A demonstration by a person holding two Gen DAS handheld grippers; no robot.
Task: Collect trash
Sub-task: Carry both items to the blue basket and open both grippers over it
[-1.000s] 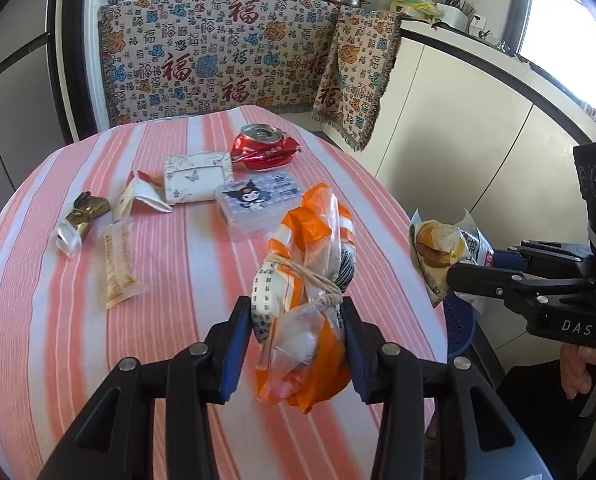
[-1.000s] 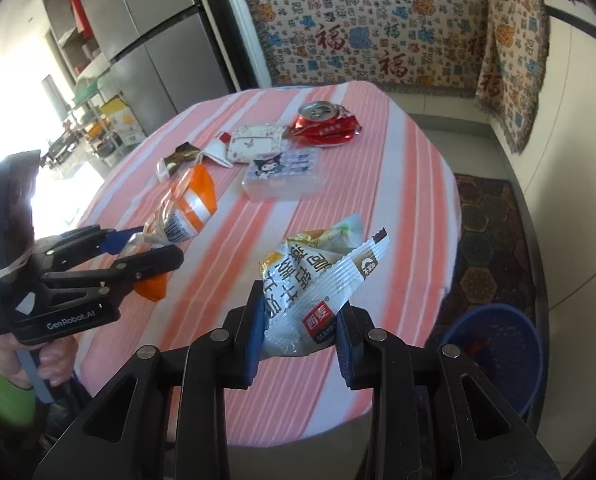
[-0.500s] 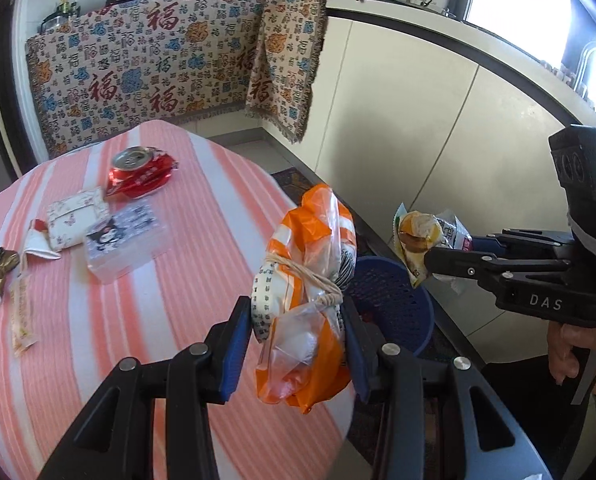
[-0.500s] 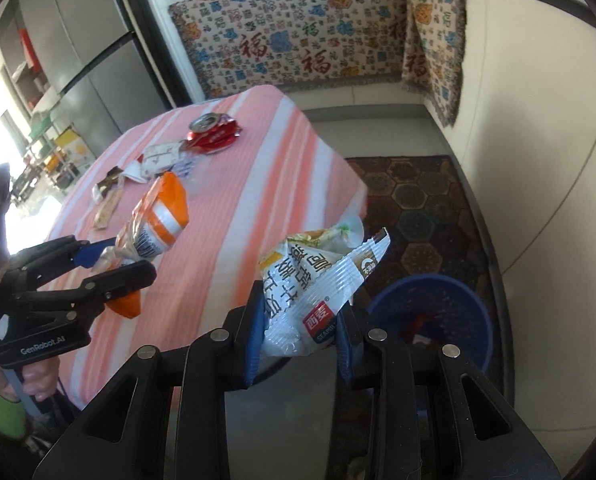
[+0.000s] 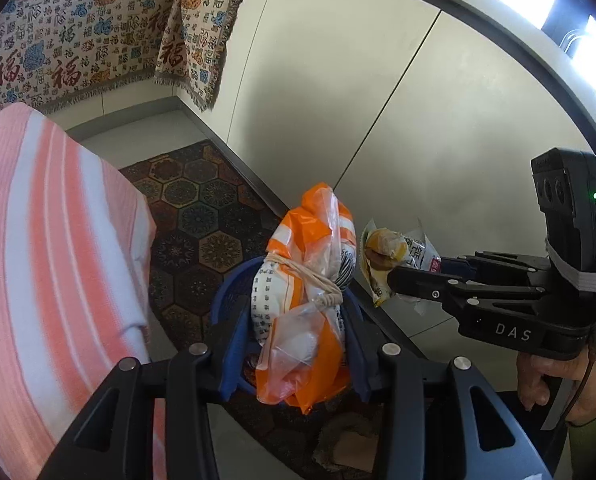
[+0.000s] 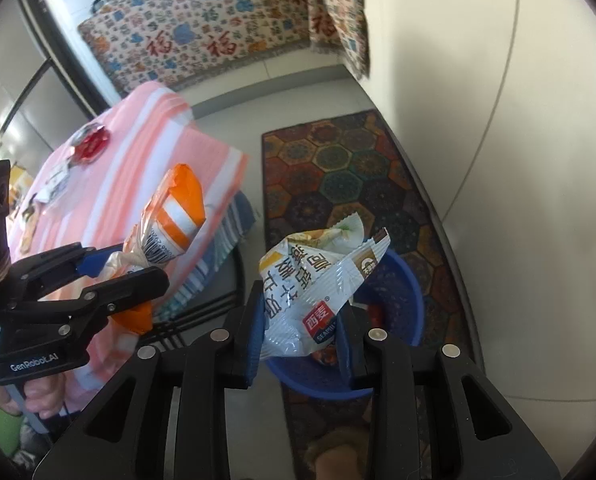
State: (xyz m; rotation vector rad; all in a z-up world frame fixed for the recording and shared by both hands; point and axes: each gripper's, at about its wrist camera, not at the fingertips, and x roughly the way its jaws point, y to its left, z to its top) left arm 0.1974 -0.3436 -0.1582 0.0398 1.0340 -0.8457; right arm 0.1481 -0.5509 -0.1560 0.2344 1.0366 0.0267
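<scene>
My left gripper (image 5: pixel 294 344) is shut on an orange and white plastic bag (image 5: pixel 306 280) tied with string, held above the blue trash basket (image 5: pixel 234 292) on the floor. It also shows in the right wrist view (image 6: pixel 126 276) with the orange bag (image 6: pixel 174 216). My right gripper (image 6: pixel 300 328) is shut on a white snack wrapper (image 6: pixel 314 276) over the blue basket (image 6: pixel 402 292). In the left wrist view the right gripper (image 5: pixel 414 276) holds the snack wrapper (image 5: pixel 390 252) to the right of the bag.
The table with the pink striped cloth (image 5: pixel 38 260) is at the left; a red crushed can (image 6: pixel 90 144) and small wrappers lie on it. A patterned rug (image 6: pixel 346 184) lies under the basket. Cream cabinet fronts (image 5: pixel 418 120) stand close on the right.
Both grippers have swung away from the table toward the floor, carrying their trash. The blue basket now lies directly below both.
</scene>
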